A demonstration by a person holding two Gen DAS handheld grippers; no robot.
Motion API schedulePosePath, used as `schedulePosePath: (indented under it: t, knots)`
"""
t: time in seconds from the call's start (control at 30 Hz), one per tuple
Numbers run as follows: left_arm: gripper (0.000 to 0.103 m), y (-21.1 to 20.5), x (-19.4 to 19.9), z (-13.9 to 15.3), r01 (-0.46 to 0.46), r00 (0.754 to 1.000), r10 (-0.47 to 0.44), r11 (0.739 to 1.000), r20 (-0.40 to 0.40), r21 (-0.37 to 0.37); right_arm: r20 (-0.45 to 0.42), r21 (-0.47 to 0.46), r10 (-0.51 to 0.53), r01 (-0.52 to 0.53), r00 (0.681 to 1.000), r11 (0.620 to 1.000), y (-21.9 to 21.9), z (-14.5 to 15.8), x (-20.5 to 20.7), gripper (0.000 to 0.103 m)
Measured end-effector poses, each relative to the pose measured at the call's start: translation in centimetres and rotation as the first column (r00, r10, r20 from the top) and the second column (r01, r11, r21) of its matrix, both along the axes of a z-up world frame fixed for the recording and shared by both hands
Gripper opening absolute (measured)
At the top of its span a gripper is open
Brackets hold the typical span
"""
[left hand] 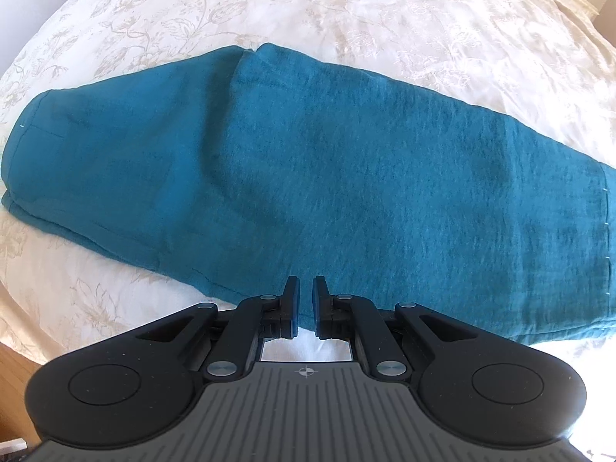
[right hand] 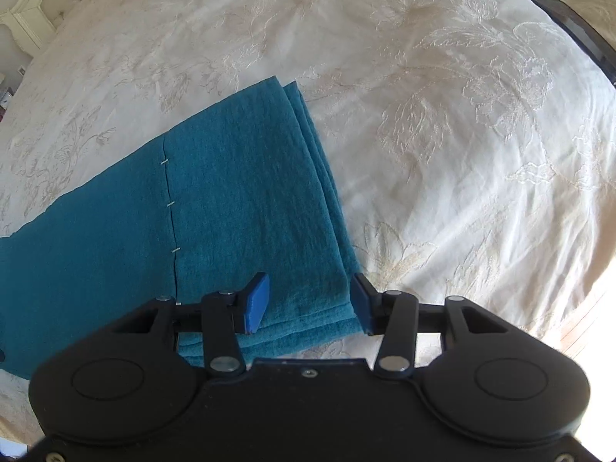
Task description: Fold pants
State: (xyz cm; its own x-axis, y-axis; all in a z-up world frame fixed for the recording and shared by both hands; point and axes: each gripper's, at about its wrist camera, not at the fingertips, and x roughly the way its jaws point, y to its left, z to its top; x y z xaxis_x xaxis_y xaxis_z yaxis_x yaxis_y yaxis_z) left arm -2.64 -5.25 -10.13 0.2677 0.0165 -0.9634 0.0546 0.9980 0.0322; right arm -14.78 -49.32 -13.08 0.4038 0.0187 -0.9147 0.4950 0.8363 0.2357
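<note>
No legible text, label, brand or number is showing in either view. One sign only is appearing: a small crosshair mark (left hand: 306, 372) on the left gripper's grey ribbed housing.

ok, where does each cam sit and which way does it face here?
Left wrist: on the left gripper, looking steeply down along its nearly closed fingers at the near edge of the teal pants on the bedspread.
Right wrist: on the right gripper, looking down along its parted fingers at the pants' hem corner.
Shared: the pants and the bedspread; neither shows the other gripper or a hand.
</note>
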Motion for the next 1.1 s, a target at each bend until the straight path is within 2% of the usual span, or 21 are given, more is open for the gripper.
schedulePosePath:
  t: [0.1,0.23,0.3,0.37,0.43,0.6,0.73,0.83,0.9,1.03,1.1]
  knots:
    - [0.008,-0.2,-0.1,-0.3,0.007,1.0,-0.007,1.0,-0.012,0.005,-0.039,-0.006,0.011,-0.011,0.999,1.0,0.1,-1.1,0.0,0.055]
    - [0.008,-0.7,-0.2,-0.3,0.024,1.0,-0.024,1.0,-0.016,0.004,-0.028,0.026,-0.025,0.025,0.999,0.999,-0.2,-1.6,0.3,0.056]
    - [0.008,-1.0,-0.1,-0.3,0.031,0.999,-0.031,1.0,-0.021,0.001,-0.016,0.037,-0.035,0.036,0.999,0.999,-0.3,-1.4,0.4,0.046]
    - [0.008,-1.2,-0.1,-0.3,0.032,0.999,-0.032,0.999,-0.028,-0.005,0.002,0.066,-0.033,0.033,0.999,0.997,-0.2,-1.0,0.2,0.027]
    - [0.008,-1.3,-0.1,-0.4,0.036,0.999,-0.036,0.999,-0.033,-0.004,0.016,0.052,-0.021,0.02,1.0,0.998,0.3,-0.3,0.1,0.023]
    - [0.008,-1.4,-0.1,-0.4,0.04,0.999,-0.04,0.999,-0.036,-0.01,0.013,-0.018,0.003,-0.003,1.0,1.0,1.3,1.7,-0.5,0.023]
    - [0.008,-1.4,0.2,-0.5,0.051,0.998,-0.051,0.999,-0.043,-0.012,-0.068,-0.04,0.011,-0.014,0.998,0.999,1.2,0.0,-0.3,0.023]
    - [0.008,-1.4,0.7,-0.4,0.073,0.996,-0.073,0.997,-0.043,-0.008,-0.096,-0.054,0.014,-0.019,0.995,0.998,1.6,-0.4,0.3,0.024]
    - [0.008,-1.4,1.0,-0.4,0.086,0.995,-0.087,0.996,-0.041,-0.007,-0.109,-0.064,0.011,-0.018,0.994,0.998,1.9,-0.3,0.5,0.028]
    - [0.008,-1.5,2.2,-0.5,0.116,0.992,-0.117,0.993,-0.036,-0.022,-0.12,-0.103,-0.017,0.005,0.993,0.995,2.3,0.4,0.5,0.045]
    - [0.008,-1.6,2.9,-0.5,0.134,0.99,-0.135,0.991,-0.031,-0.021,-0.111,-0.11,-0.058,0.045,0.992,0.993,2.2,1.4,0.0,0.048]
